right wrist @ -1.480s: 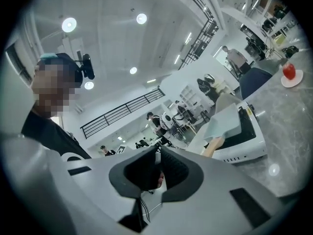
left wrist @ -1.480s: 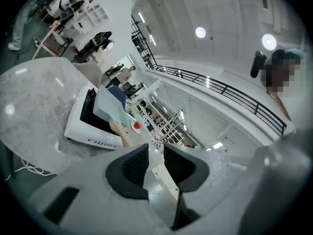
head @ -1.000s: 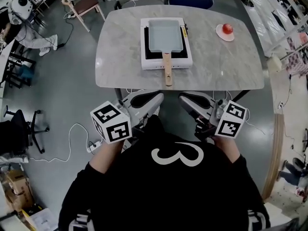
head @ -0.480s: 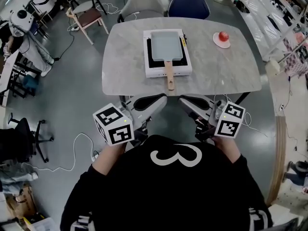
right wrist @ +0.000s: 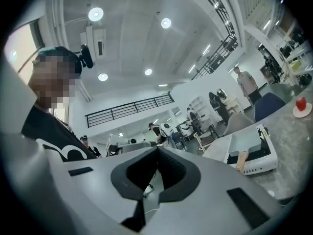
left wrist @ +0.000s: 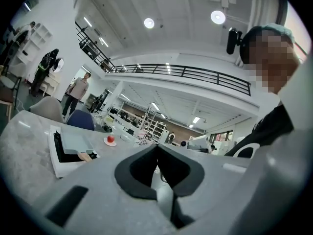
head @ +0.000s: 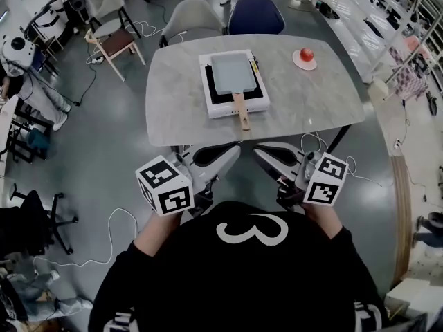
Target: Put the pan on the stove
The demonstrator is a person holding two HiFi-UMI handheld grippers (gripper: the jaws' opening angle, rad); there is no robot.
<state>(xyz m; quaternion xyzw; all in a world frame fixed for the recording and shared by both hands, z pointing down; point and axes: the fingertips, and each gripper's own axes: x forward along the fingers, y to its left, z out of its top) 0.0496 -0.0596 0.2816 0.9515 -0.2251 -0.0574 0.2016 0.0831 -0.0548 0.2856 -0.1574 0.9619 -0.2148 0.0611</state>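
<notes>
**Pan on stove, both grippers shut and empty**

The pan (head: 234, 72) sits on the stove (head: 235, 106) mid-table (head: 311, 106), its handle (head: 241, 109) pointing at the person. The left gripper (head: 228, 152) and right gripper (head: 266, 154) hang below the table's near edge, well apart from the pan, jaws closed together on nothing. An apple (head: 306, 54) lies far right.

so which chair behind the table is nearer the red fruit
The dark blue chair, right of the grey chair, on the same side as the red fruit.

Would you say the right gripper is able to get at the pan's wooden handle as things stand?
Probably not yet: the right gripper hangs shut, short of the table; nothing blocks the handle.
</notes>
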